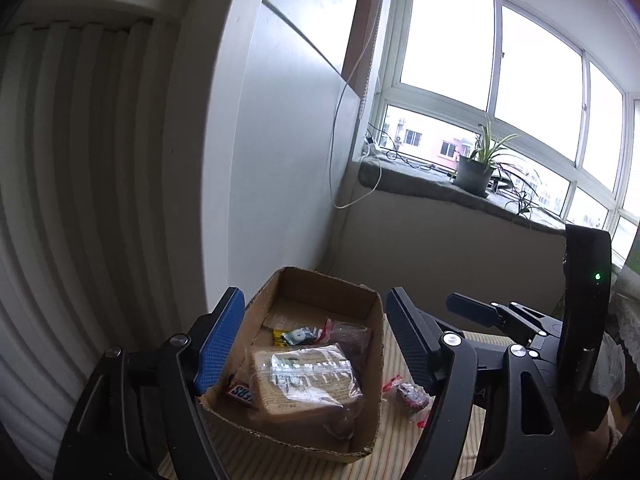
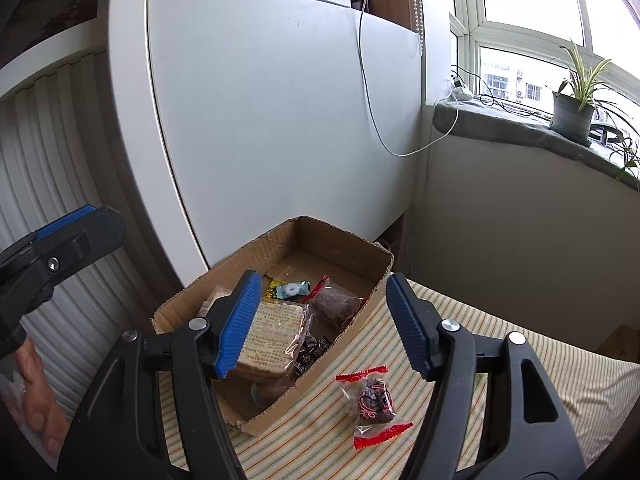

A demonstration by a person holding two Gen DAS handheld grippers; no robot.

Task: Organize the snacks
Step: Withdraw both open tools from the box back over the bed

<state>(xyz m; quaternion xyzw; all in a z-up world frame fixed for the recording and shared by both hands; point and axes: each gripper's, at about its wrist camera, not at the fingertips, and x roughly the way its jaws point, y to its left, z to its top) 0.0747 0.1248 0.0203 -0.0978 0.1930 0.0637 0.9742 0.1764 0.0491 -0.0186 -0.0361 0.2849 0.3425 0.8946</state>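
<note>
- Right gripper wide, empty; left gripper likewise, over the box.
- Candy on the cloth, lower centre, beside the box.
- We'd straddle its middle, avoiding the wrapper ends.

My left wrist camera looks forward and somewhat downward between my left tongs, close above the box, facing the white cabinet and the window; my right tongs show at its right edge. My right wrist camera sits just beside it, pitched a little lower between the right tongs, with my left tongs at its left edge. Both views share the box, the striped cloth, the cabinet, the sill and the plant.
</note>
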